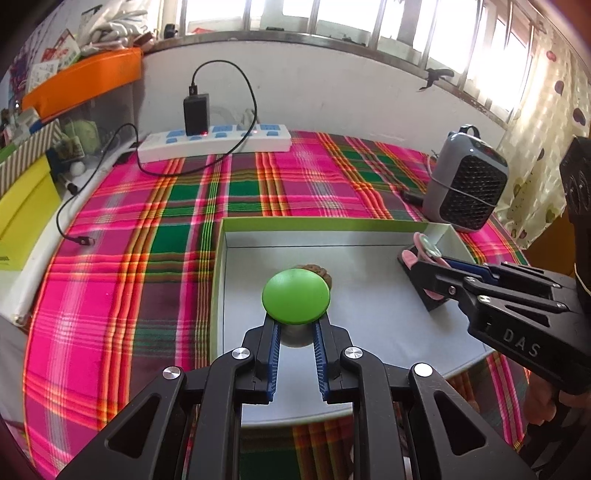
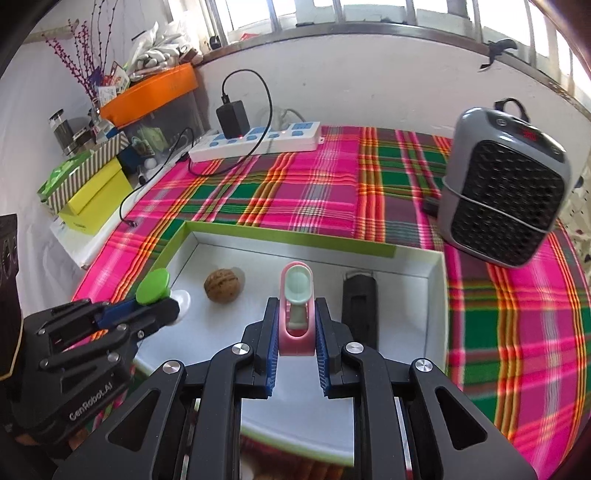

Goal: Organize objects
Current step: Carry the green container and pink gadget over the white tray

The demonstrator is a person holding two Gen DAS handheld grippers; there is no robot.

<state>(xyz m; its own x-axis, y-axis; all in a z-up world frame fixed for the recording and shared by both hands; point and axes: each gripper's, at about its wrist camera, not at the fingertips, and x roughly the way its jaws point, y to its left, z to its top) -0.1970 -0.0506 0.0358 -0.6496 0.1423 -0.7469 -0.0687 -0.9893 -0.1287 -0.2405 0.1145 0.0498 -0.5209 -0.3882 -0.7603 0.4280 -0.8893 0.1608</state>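
Strong daylight pours through the barred window row at twelve o'clock, blown out to white glare. The pink-and-green plaid cloth is vivid. Fisheye bending curves both views' edges, corners vignette dark, and the grey mesh-fronted heater at two o'clock smears slightly.

black grippers, blue-padded fingers, seemingly silver screws.

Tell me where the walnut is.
The walnut lies inside the shallow box, left of centre in the right wrist view, between the green-capped piece and pink toy.
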